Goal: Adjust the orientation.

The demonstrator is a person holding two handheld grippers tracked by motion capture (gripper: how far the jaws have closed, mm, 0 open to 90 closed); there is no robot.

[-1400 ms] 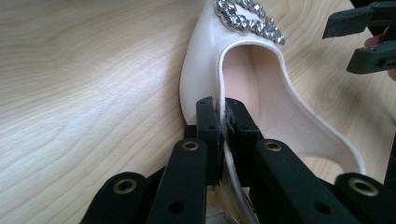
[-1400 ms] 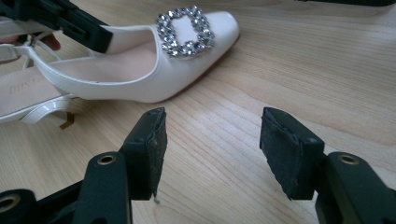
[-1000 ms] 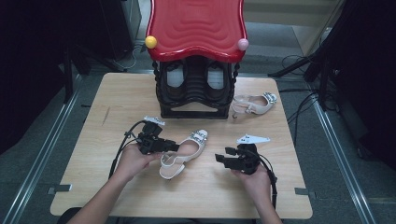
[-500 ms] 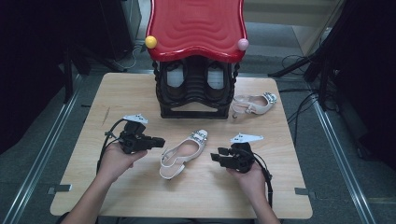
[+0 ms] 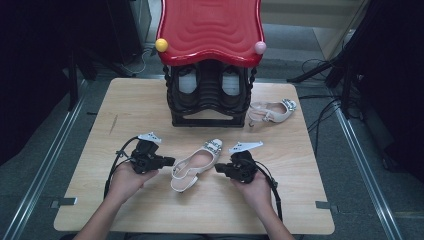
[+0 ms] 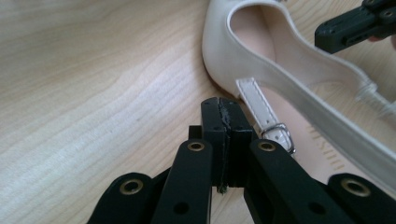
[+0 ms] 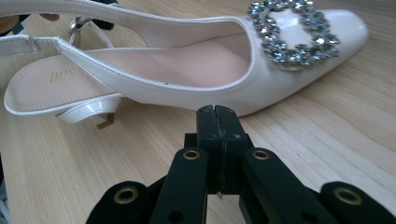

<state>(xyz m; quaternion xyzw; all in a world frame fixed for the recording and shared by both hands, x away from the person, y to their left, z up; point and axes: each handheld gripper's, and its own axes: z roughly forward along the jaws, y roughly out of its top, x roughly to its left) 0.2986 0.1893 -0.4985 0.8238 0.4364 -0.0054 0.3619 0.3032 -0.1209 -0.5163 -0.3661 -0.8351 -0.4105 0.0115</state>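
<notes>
A white slingback shoe (image 5: 195,165) with a jewelled buckle (image 7: 289,37) lies on the wooden table (image 5: 125,110) between my two grippers. My left gripper (image 5: 171,161) points right at the heel end, a short way off the strap. Its jaws have just been closing and now meet, with nothing between them (image 6: 223,105). My right gripper (image 5: 218,169) points left at the shoe's side. Its jaws have also just been closing, and they stand shut and empty just short of the shoe (image 7: 217,112). In the left gripper view the shoe (image 6: 261,60) lies just beyond the jaws, with the right gripper's tip past it.
A black shoe rack (image 5: 210,95) under a red wavy top (image 5: 210,30) stands at the table's back middle. A second white shoe (image 5: 272,112) lies to its right. Cables trail from both grippers towards the front edge.
My left gripper has drawn back to the left, off the shoe. My right gripper has moved left, up to the shoe's side. The shoe has stayed where it was.
</notes>
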